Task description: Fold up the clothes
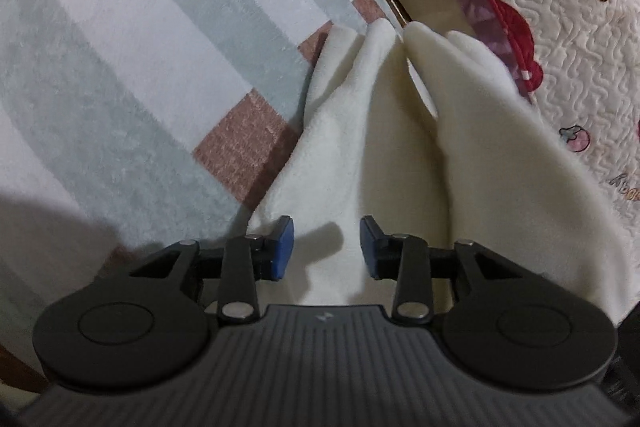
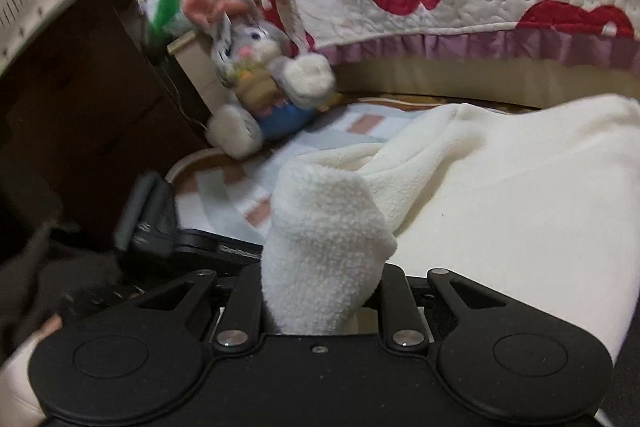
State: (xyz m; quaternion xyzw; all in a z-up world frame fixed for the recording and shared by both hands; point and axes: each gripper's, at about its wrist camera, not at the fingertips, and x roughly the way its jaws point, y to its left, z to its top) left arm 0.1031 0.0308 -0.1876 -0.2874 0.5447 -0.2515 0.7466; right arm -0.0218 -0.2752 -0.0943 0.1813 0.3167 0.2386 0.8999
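Right gripper [image 2: 320,291] jaws pinching cream fleece garment [image 2: 500,195] corner.
Left gripper [image 1: 327,247] jaws spread, unclamped; fleece lies on rug [image 1: 120,47], folds running straight ahead of them.

Under my claws lies a checked rug [image 1: 132,39] in pale blue, white and dusty pink blocks. A cream fleece garment [image 1: 360,131] sprawls right on it in soft ridges. Over in my right view, a plush rabbit [image 2: 260,83] sits on the same rug, leaning against a brown box [image 2: 80,115].
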